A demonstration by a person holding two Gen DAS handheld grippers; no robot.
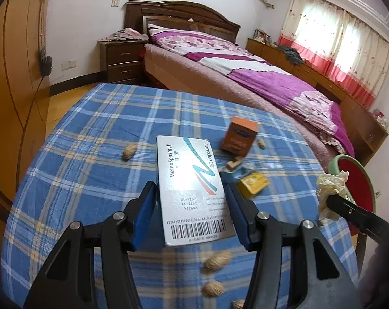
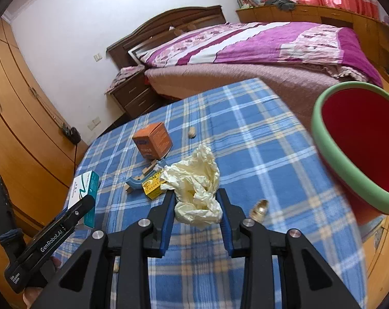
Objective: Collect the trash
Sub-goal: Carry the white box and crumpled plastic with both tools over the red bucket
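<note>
Trash on blue plaid table (image 1: 91, 128) by bed (image 1: 246, 77): left tool (image 1: 192, 198) pinching medicine box (image 1: 192, 180), right tool (image 2: 195, 198) pinching crumpled tissue (image 2: 194, 180).

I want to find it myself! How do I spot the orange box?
Look at the table with the blue checked cloth. Near its middle an orange box stands upright, the tallest thing there, behind the small, flat yellow box.

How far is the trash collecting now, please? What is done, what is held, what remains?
Done: nothing shows inside the red bin yet. In hand: the left gripper holds a medicine box; the right gripper holds crumpled paper. Left on the table: an orange box, a yellow box and peanut shells.
</note>
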